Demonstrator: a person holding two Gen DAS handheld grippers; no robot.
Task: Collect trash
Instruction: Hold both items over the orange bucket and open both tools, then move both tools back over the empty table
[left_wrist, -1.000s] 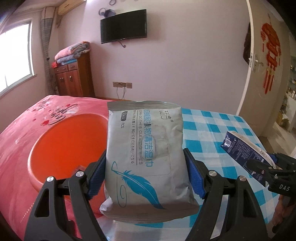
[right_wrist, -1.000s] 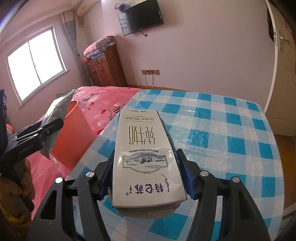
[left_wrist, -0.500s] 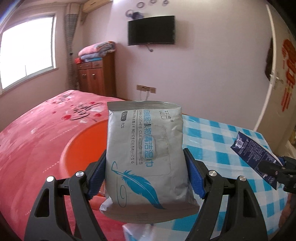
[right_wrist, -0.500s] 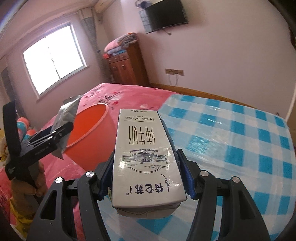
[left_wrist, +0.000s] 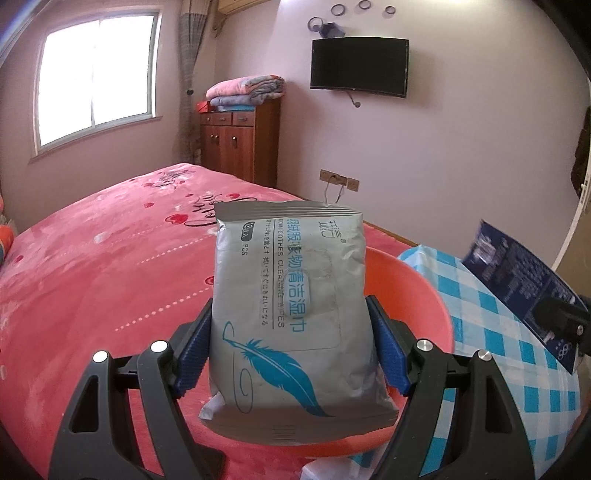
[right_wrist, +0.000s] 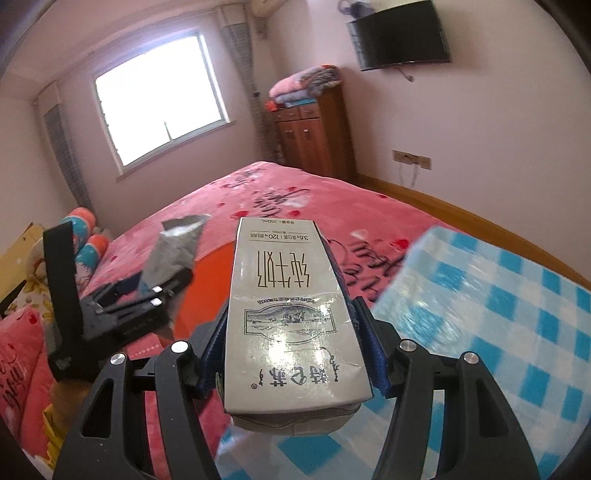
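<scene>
Orange basin beneath both loads: left gripper clamped on wipes pack, right gripper clamped on milk carton.

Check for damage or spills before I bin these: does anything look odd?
No spill shows. The milk carton in the right gripper looks squashed at its near end, and the wipes pack is creased.

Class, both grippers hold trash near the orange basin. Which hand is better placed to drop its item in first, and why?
Probably the left. The left gripper holds the wipes pack right over the orange basin; the right gripper's milk carton looks off toward its edge.
</scene>
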